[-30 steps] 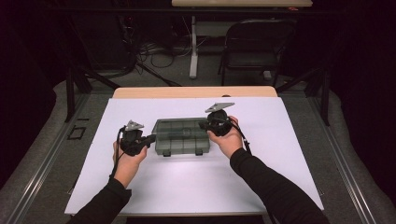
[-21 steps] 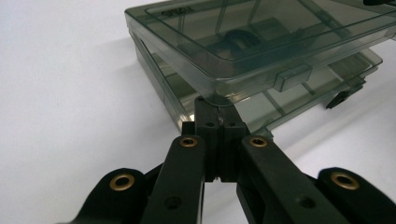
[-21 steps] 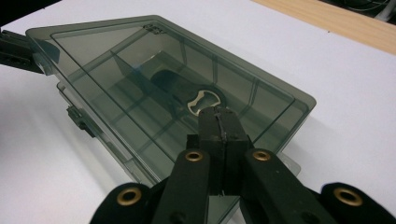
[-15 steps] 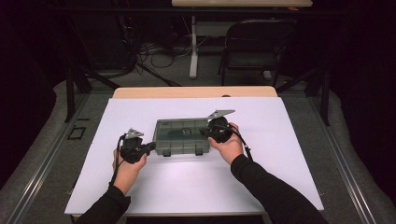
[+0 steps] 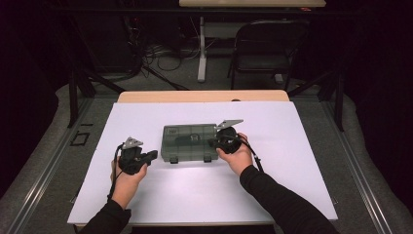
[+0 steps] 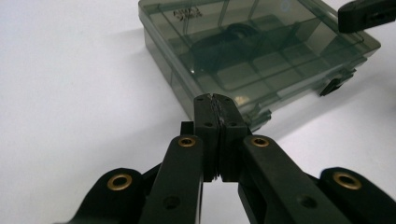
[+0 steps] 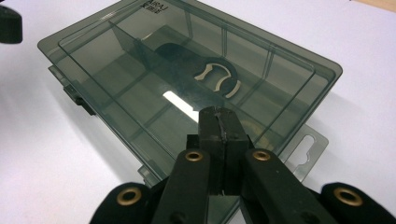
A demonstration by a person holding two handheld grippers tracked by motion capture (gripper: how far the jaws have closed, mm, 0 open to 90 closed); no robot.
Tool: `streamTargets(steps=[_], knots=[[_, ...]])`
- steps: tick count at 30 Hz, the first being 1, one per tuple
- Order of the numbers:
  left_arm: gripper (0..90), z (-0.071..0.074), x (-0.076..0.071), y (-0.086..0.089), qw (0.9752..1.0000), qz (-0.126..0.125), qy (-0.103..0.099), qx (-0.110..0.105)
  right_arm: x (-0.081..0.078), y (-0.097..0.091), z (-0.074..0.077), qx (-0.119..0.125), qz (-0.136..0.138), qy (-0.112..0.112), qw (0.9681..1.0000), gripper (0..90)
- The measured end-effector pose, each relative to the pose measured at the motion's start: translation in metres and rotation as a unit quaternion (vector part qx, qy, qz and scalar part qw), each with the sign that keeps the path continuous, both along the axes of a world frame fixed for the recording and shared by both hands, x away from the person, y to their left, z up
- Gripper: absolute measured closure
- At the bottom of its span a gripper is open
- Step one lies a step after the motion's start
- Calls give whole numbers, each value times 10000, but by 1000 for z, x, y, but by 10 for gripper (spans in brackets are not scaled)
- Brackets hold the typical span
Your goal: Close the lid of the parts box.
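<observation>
A smoky transparent compartment box (image 5: 189,143) lies closed in the middle of the white table top (image 5: 204,195). A dark item with pale curved marks shows through its lid (image 7: 187,79). My left gripper (image 5: 153,155) is shut with nothing in it, low at the box's left front corner (image 6: 252,51); its tips (image 6: 215,98) stop just short of the box wall. My right gripper (image 5: 215,143) is also shut and bare, and its tips (image 7: 218,112) hang over the lid at the box's right end. Contact with the lid cannot be told.
The white sheet covers a wooden table whose far edge (image 5: 204,95) shows. Beyond it stand a folding chair (image 5: 265,53), a table leg and floor cables. Two latches (image 6: 332,85) sit on the box's front side, and a hang tab (image 7: 310,140) juts from its right end.
My right gripper has sunk toward the box's right end. My left gripper has slid slightly nearer the person. The box has not moved.
</observation>
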State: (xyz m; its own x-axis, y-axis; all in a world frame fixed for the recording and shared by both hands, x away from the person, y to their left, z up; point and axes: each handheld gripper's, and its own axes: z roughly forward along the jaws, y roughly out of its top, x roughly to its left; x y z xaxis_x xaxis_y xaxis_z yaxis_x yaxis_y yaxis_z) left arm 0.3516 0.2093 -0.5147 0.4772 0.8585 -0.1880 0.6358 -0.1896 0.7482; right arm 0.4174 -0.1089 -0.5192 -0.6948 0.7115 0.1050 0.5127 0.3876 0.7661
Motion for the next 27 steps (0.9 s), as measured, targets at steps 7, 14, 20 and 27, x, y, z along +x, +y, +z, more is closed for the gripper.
streamTargets(steps=[7, 14, 20, 27], knots=[[879, -7, 15, -18, 9998, -128, 81, 119, -1, -2, -3, 52, -27, 35, 10000, 900], [887, -8, 18, -20, 9998, -132, 51, 110, -2, -3, -7, 155, -35, 8, 9999, 900], [886, -7, 17, -20, 9997, -157, 38, 171, -3, -3, -8, 177, -51, -4, 9998, 900], [710, -7, 15, -19, 9999, -113, 34, 65, -5, -5, -7, 276, -73, 5, 9996, 786]])
